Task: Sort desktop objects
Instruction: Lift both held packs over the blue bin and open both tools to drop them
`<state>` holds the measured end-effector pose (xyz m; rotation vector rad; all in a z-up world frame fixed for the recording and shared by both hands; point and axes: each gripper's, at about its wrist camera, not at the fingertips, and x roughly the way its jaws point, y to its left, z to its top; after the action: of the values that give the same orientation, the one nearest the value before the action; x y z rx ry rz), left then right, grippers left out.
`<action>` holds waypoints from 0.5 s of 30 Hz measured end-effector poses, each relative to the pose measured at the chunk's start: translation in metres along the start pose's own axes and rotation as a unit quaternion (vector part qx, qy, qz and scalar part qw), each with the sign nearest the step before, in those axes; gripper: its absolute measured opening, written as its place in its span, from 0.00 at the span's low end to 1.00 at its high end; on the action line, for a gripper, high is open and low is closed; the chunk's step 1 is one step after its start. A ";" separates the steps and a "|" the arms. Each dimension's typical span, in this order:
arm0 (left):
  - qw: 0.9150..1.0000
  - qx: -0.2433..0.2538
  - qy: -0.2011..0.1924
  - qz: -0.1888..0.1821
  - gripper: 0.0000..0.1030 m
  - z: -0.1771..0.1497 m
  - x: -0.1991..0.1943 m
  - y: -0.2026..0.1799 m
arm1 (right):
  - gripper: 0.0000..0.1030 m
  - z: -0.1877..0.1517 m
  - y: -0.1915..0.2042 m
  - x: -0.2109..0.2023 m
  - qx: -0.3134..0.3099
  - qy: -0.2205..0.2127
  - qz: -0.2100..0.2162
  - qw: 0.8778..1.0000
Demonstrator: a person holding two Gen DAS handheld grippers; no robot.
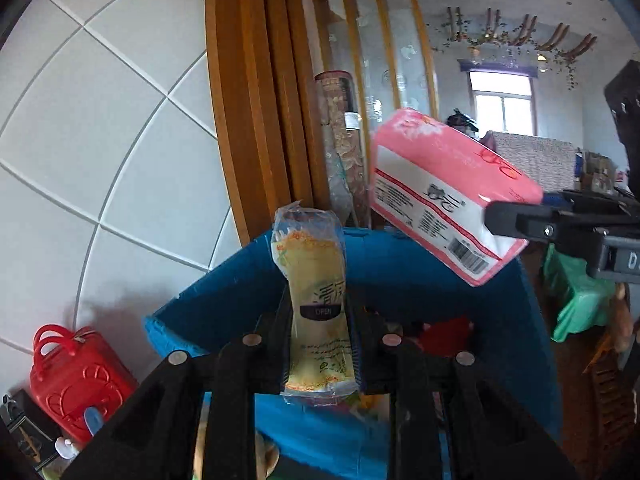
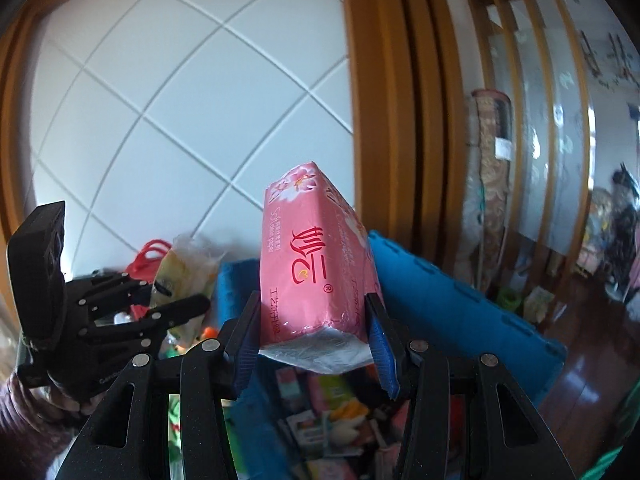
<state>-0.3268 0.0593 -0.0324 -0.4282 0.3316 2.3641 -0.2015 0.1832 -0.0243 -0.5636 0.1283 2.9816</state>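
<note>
Both my grippers hang loaded above the blue foam bin (image 1: 400,276), each with a packet ready for sorting. My left gripper (image 1: 318,344) has its fingers clamped on a yellow wet-wipe packet (image 1: 314,300), pinched at its narrow middle and held upright, the "OPEN" flap facing the lens. My right gripper (image 2: 316,340) has its blue-padded fingers (image 2: 380,344) closed on the lower end of a pink tissue pack (image 2: 312,264), so most of the pack stands free above the grip.

I judge both items are carried high so they clear the bin's wall before release, and each is gripped across its shorter width because that is what the fingers can span.

The views complement one another. The left wrist view shows the tissue pack's white underside with barcode and the right gripper entering from the right edge; it also shows a red plastic case (image 1: 76,376) outside the bin's left corner. The right wrist view looks down into the bin, where assorted small packets (image 2: 332,412) already lie in a jumble, blurred beyond naming, and shows the left gripper (image 2: 176,304) with its wipes at the bin's left edge. No counter appears in either view. Releasing over the bin looks like the next step.
</note>
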 end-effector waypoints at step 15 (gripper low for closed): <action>0.996 -0.064 -0.006 0.062 0.96 0.029 0.053 0.002 | 0.88 0.018 -0.092 0.034 0.067 -0.025 0.005 0.997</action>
<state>-0.3715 0.0991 -0.0262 -0.4652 0.2073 2.5169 -0.2291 0.2788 -0.0258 -0.4727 0.3252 2.9657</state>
